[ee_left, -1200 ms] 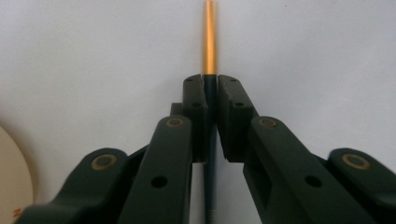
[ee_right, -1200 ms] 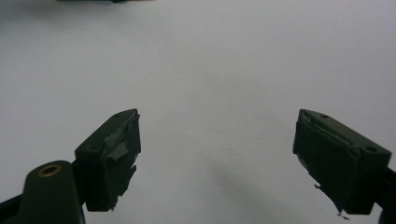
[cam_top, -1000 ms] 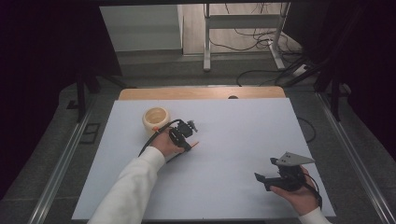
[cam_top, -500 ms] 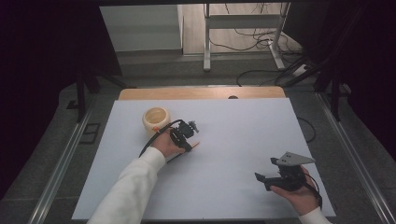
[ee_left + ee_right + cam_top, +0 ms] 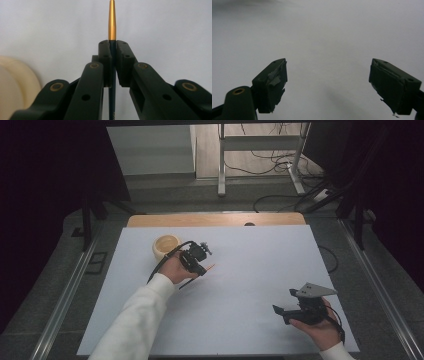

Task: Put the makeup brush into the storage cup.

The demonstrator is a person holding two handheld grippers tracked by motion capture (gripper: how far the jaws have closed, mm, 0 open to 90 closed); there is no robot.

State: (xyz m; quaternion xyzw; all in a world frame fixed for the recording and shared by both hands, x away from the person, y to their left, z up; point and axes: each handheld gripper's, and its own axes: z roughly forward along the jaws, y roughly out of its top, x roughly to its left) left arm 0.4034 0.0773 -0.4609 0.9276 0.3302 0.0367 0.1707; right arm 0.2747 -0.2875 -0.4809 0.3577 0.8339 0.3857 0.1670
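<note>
My left gripper (image 5: 112, 46) is shut on a thin pen (image 5: 111, 20) with a dark body and a gold end that sticks out past the fingertips. In the high view the left gripper (image 5: 199, 265) hangs just above the white table top, right of a pale round cup (image 5: 165, 245), and the pen's orange-looking tip (image 5: 209, 268) points to the right. That cup (image 5: 15, 85) also shows as a cream curve at the lower left of the left gripper view. My right gripper (image 5: 328, 82) stands open over bare table; in the high view the right gripper (image 5: 280, 311) is at the front right.
A white sheet (image 5: 250, 285) covers the table, with a wooden strip (image 5: 215, 220) along its far edge. Metal rails run down both sides. Beyond the table are a frame's legs and loose cables (image 5: 280, 165) on the floor.
The left hand has risen a little with the pen in its jaws and shifted slightly. The right hand has stayed where it was.
</note>
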